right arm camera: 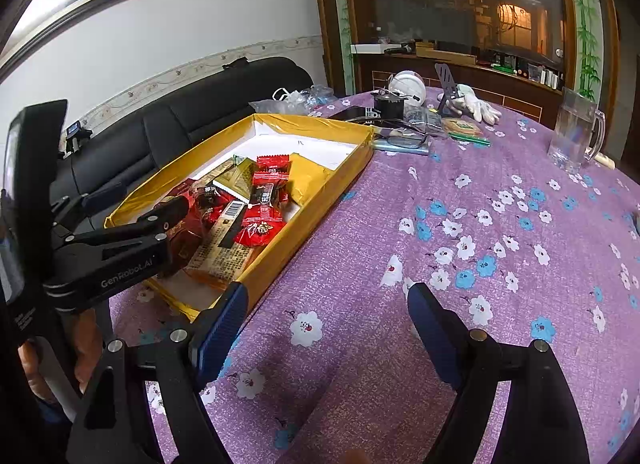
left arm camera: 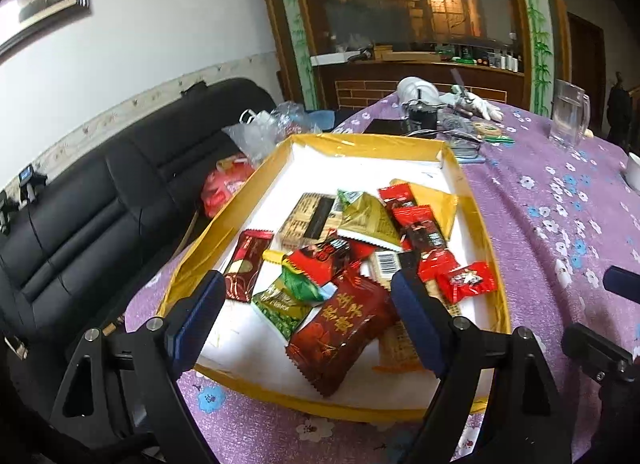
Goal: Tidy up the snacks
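Yellow-rimmed tray holds the heaped snack packets toward its near edge. The left gripper hovers spread over the dark red packet; I'd lower straight and pinch one packet only. Right wrist view: the right gripper is spread, empty, over the purple tablecloth beside the tray's right edge.

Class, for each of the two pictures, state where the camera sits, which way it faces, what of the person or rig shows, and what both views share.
Left wrist: sits on the left gripper, looking forward and down into the yellow box of snack packets; its open jaws frame the dark red packet.
Right wrist: sits on the right gripper, open above the purple floral tablecloth beside the box; the person's hand holds the left gripper at the left edge.
Shared: box, tablecloth, glass mug, black sofa.
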{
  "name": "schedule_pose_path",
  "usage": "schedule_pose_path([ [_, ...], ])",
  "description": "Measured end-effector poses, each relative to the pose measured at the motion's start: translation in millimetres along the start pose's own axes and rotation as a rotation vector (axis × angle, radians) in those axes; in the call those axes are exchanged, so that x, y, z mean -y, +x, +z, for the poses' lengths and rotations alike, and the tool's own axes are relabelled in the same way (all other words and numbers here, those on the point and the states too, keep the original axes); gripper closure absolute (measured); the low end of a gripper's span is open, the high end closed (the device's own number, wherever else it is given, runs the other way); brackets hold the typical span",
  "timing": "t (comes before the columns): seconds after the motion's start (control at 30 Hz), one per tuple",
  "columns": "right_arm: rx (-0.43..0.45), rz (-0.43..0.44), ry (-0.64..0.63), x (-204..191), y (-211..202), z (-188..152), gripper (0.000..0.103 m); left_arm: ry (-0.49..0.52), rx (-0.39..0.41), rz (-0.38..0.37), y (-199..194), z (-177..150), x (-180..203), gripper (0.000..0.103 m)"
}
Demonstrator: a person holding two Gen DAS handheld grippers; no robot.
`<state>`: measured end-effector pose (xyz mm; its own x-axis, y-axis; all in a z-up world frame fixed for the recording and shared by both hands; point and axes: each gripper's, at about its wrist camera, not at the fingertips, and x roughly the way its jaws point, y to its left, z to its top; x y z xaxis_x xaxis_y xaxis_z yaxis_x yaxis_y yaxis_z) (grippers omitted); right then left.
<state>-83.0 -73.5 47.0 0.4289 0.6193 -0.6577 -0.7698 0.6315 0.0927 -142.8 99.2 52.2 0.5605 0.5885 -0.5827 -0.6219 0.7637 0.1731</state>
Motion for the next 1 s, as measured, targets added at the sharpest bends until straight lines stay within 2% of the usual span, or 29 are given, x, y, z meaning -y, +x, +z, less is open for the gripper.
schedule_pose_path([
  [0.3, -0.004, -0.006, -0.005, -1, 2, -2, 0.020, -0.010, -0.030, 0.023, 9, -7, -3, 0.018],
  [1.0, -0.002, -0.022, -0.021, -2, 1, -3, 0.020, -0.026, -0.064, 0.012, 16, -9, -9, 0.018],
])
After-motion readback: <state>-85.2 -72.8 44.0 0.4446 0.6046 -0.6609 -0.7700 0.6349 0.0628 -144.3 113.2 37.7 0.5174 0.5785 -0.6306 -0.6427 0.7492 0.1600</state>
